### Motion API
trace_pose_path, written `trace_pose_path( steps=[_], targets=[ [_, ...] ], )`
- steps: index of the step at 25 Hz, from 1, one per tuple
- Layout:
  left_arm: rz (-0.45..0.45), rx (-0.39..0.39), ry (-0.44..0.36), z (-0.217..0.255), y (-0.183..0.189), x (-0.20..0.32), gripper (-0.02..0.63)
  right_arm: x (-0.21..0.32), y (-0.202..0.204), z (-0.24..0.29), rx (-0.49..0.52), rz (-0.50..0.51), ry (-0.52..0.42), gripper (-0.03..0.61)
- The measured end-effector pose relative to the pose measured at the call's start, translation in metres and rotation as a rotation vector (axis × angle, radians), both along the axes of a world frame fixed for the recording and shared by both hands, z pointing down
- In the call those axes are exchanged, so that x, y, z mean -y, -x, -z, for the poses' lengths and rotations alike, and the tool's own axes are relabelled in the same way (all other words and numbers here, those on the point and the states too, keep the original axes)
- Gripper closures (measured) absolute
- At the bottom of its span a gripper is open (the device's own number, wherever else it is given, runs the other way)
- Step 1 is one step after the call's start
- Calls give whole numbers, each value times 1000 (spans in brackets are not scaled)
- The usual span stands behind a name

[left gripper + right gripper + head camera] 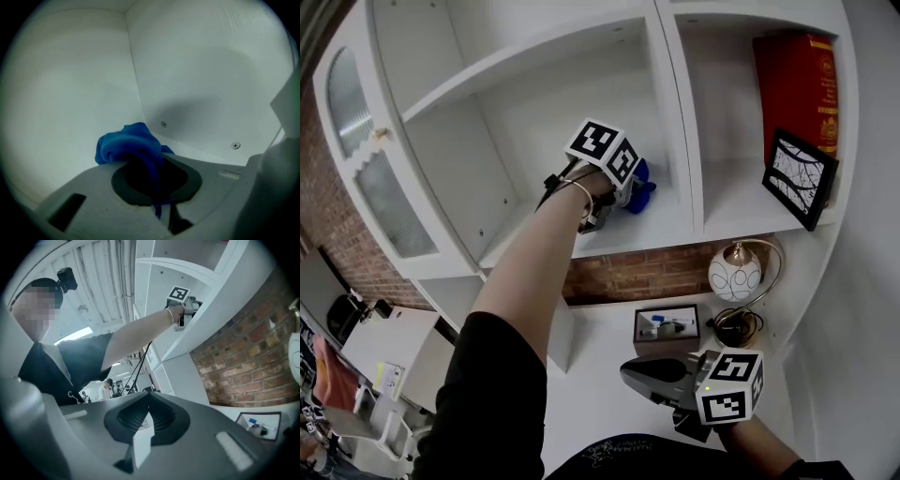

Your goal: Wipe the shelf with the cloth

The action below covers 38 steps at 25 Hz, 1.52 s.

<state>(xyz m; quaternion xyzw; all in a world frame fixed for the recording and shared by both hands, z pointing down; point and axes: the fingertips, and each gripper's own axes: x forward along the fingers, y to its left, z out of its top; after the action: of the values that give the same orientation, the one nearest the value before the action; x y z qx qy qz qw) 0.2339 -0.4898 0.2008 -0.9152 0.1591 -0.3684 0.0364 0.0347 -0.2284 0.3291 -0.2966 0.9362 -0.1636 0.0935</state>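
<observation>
Left gripper [154,174] pinches the blue cloth [129,143] — its bunch bulges past the jaws toward 12 o'clock, against the white shelf [667,225]. Right gripper [147,397], at 5 o'clock in the head view — jaws pressed together, nothing between them.

left gripper [157,185]: in head view the jaws are hidden behind its marker cube [605,150].
blue cloth [639,184]: head view shows only an edge, the rest is behind the cube; in left gripper view its lower end disappears down between the clamped jaws.
red hardback book [797,89]: lower part covered by the black-framed picture [800,178]; gold print too small to read.
dark open box on the desk [667,328]: contents too small to name, only blue and white bits.
white globe lamp [295,352]: cut by the right edge in right gripper view.
background people [104,389]: tiny, no detail.
right forearm [759,439]: cut off at the bottom edge.
</observation>
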Motion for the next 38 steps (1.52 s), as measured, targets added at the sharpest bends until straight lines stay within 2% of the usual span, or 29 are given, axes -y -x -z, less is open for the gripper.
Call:
trace_pose_path(
  steps=[4,8,11,13,18,20,22,24,26,29,33,38],
  targets=[
    [-38,-1,2,0,-20,-16,584,-8,-10,-4,-4,-50,18,569],
    [-79,-40,9,1,-34,-32,584,-15,-7,-9,-7,-67,35,570],
    [-91,-40,-44,3,-33,-36,584,-19,-1,-11,-28,-63,43,571],
    [-75,-52,-24,5,-23,-35,584,-21,3,-9,-38,-59,40,569],
    [31,-20,-16,5,43,-13,584,-22,31,-3,-57,-4,23,569],
    [77,-11,-67,12,74,-1,584,-21,48,-2,-66,34,14,569],
    [137,-46,-118,26,104,12,584,-21,68,0,-72,77,7,571],
    [240,-118,-151,47,139,29,584,-21,87,1,-83,117,4,569],
    [385,-182,-196,64,181,51,584,-22,103,-1,-104,150,5,569],
    [536,-184,-178,54,228,72,589,-21,118,0,-124,173,3,569],
    [550,-88,-107,19,246,76,589,-19,127,3,-127,165,-2,569],
    [487,19,-92,3,243,71,589,-14,133,4,-124,133,2,570]
  ],
)
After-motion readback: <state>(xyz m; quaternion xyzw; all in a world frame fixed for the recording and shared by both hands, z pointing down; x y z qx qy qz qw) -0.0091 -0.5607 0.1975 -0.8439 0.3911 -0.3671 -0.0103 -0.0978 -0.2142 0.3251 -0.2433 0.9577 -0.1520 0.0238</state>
